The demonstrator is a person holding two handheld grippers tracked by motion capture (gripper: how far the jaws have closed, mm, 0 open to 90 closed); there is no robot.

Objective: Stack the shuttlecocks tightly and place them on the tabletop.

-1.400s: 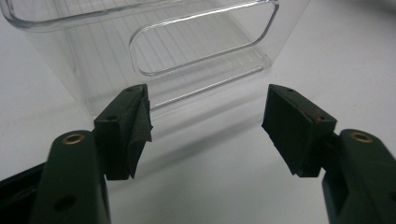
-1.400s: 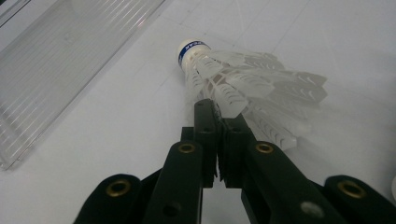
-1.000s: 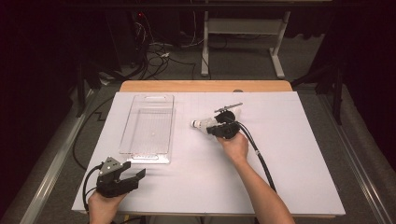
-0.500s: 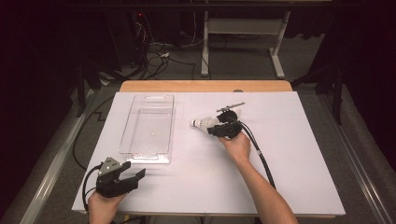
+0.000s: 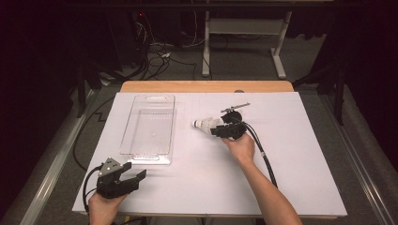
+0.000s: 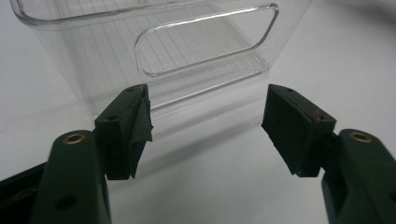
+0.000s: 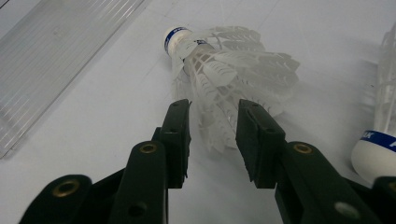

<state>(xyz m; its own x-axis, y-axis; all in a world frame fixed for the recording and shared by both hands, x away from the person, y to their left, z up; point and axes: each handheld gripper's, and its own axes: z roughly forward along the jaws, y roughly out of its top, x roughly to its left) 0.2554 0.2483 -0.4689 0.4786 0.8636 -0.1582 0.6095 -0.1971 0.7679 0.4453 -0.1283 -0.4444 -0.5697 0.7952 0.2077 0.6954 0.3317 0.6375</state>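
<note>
A white feather shuttlecock [image 5: 204, 124] lies on its side at the middle of the white table, its cork with a blue band pointing left. My right gripper [image 5: 217, 129] is shut on the edge of its feather skirt; in the right gripper view the shuttlecock [image 7: 224, 60] has feathers pinched between the narrowed jaws of the right gripper [image 7: 212, 135]. A clear plastic tray [image 5: 149, 126] sits left of centre, with nothing in it. My left gripper [image 5: 136, 177] rests near the front left corner and stands open. In the left gripper view it [image 6: 205, 126] faces the tray's near end wall [image 6: 205, 46].
A second shuttlecock [image 7: 378, 140] stands close on the right of the right gripper. A thin metal rod-like item [image 5: 234, 107] lies just behind that gripper. The right gripper's cable [image 5: 263, 154] trails toward the front edge. White sheet [image 5: 305, 164] covers the table.
The right gripper has shifted slightly right, and the shuttlecock has moved with it. The left gripper has stayed still.
</note>
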